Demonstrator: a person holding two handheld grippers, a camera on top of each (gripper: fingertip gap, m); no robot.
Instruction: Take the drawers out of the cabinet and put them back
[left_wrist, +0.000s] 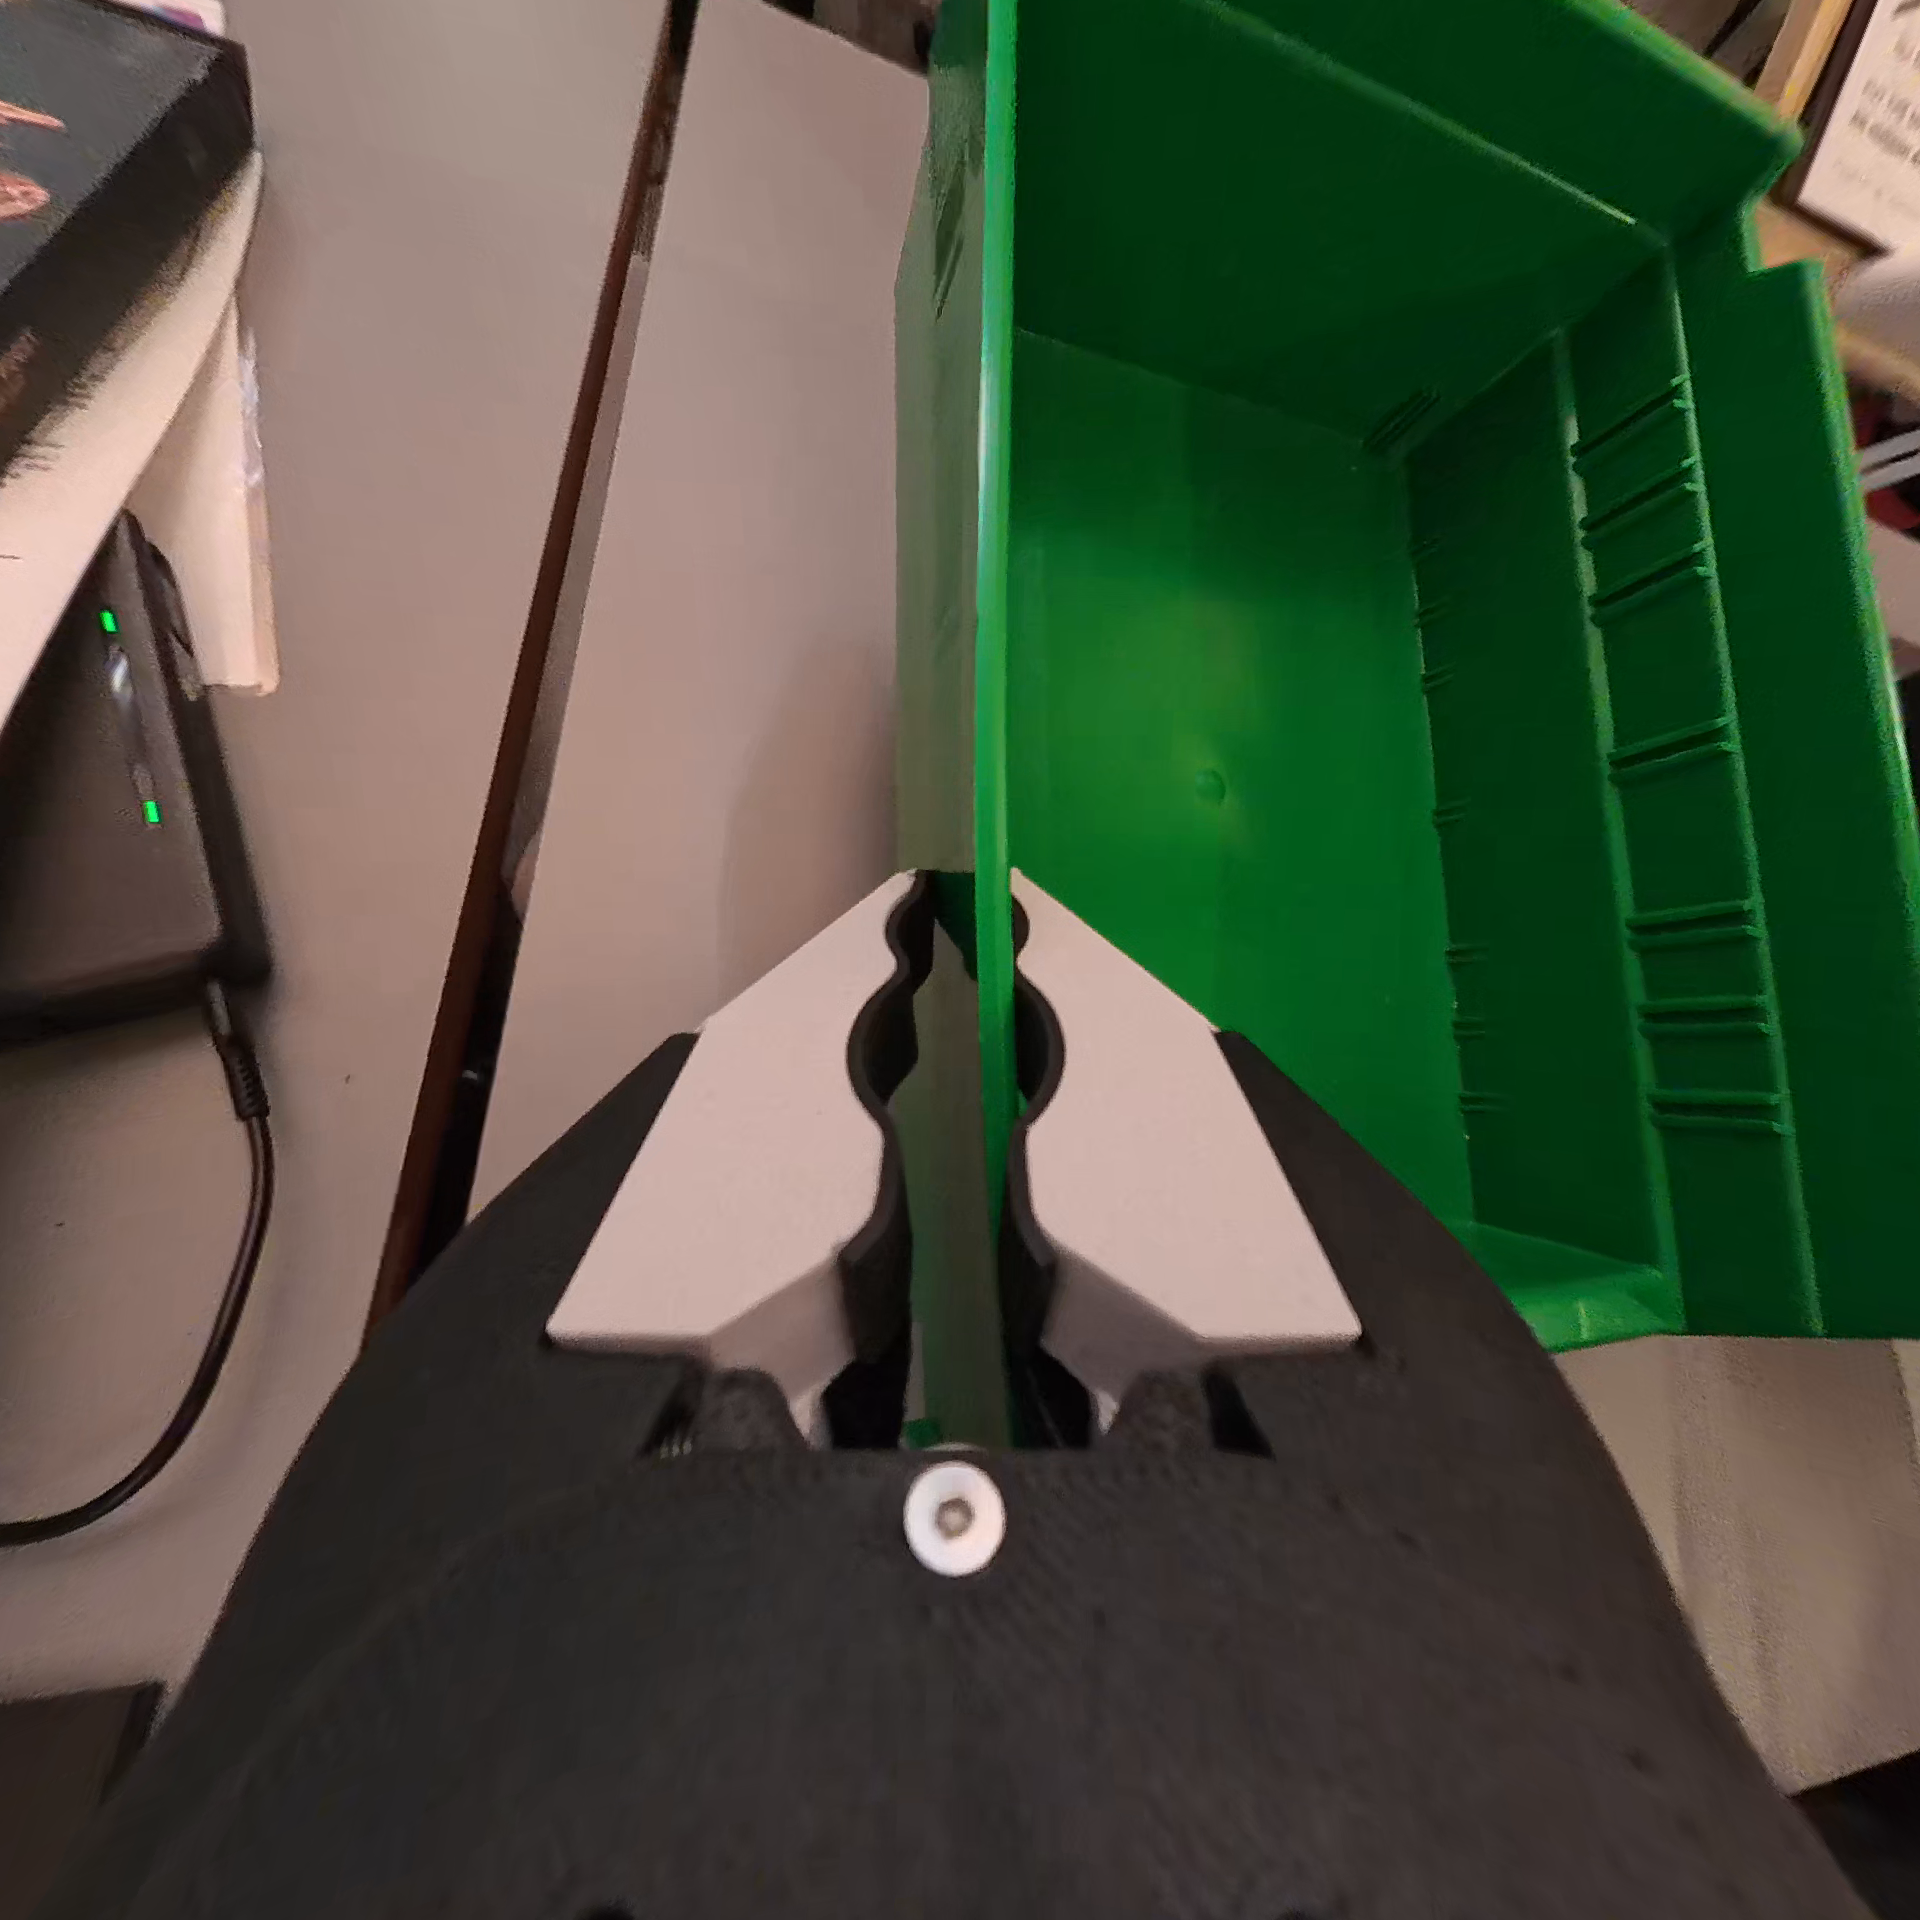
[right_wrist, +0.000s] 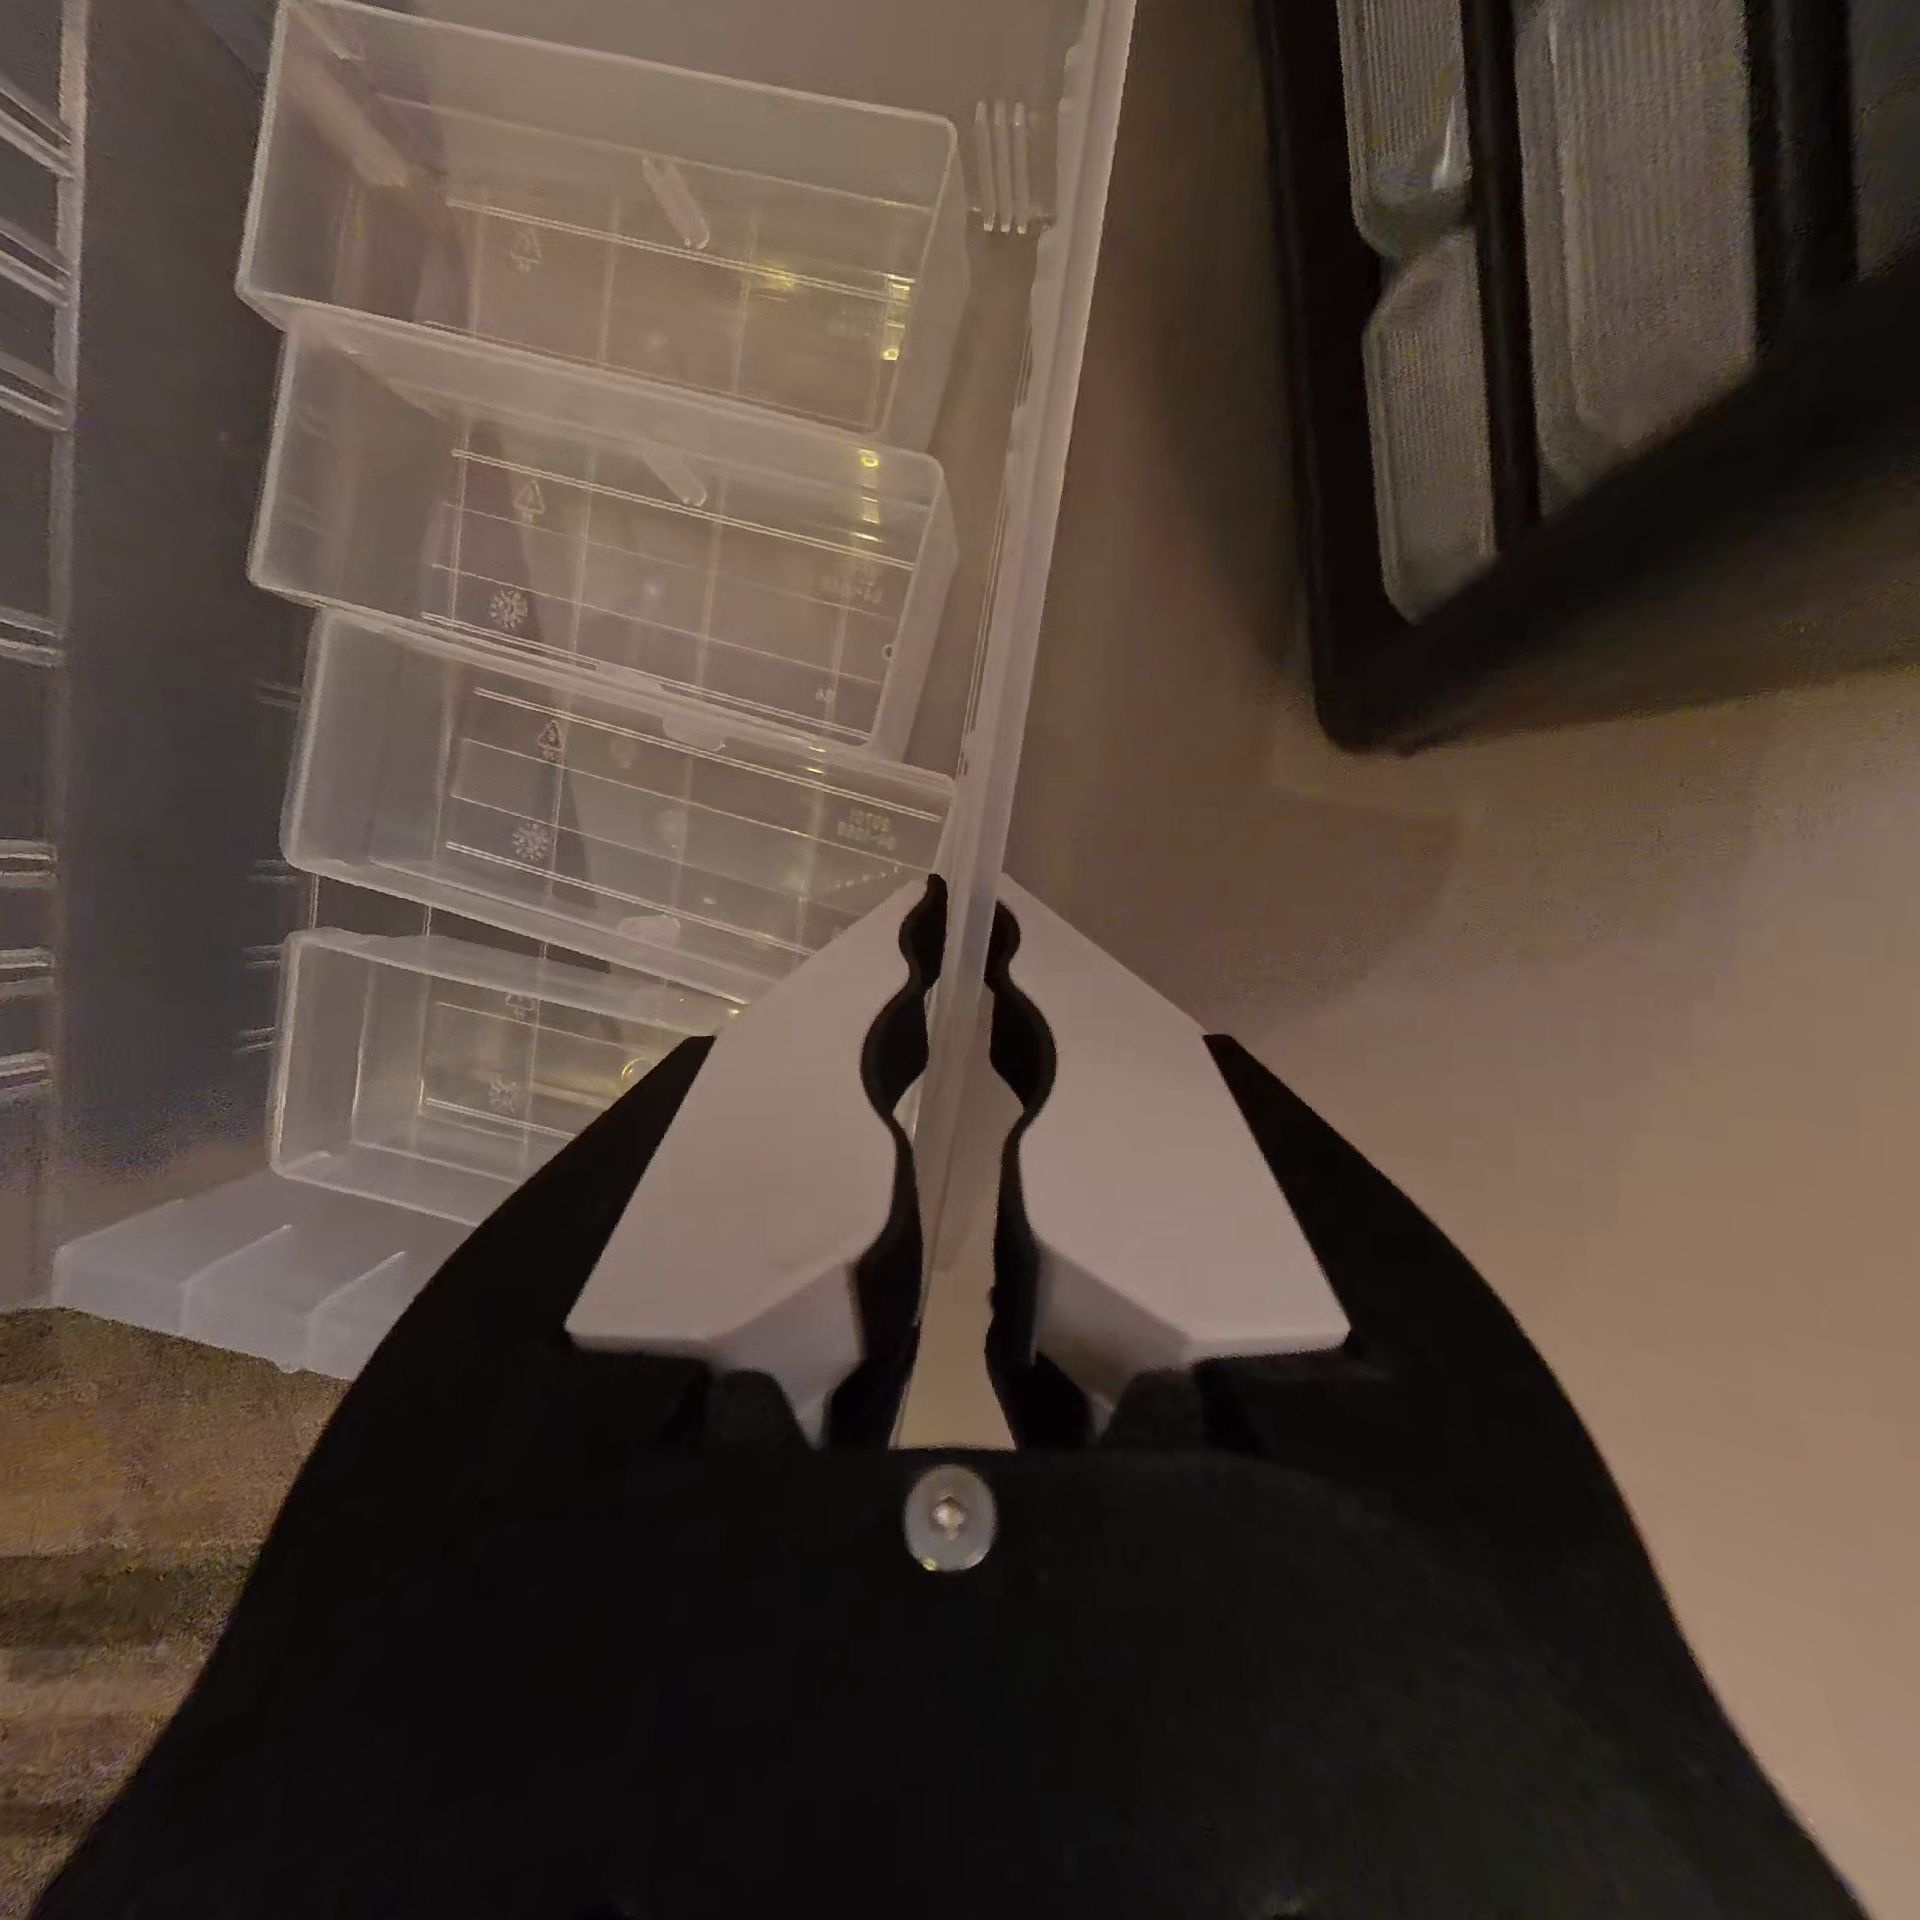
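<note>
In the left wrist view my left gripper (left_wrist: 971, 914) is shut on the side wall of a green plastic drawer (left_wrist: 1351, 727). The drawer is held up, its open, empty inside facing right. In the right wrist view my right gripper (right_wrist: 966, 914) is shut on the thin wall of a clear plastic drawer (right_wrist: 1039, 468). Inside it lie several small clear boxes (right_wrist: 592, 520) in a row. A black cabinet (right_wrist: 1558, 364) with grey translucent drawers stands at the upper right of the right wrist view.
A pale wall and a dark wooden strip (left_wrist: 582, 623) stand left of the green drawer. A black device with green lights (left_wrist: 125, 779) and a plugged cable (left_wrist: 229, 1195) sits at the left, under a black box (left_wrist: 94, 208). Brownish carpet (right_wrist: 125, 1507) shows lower left.
</note>
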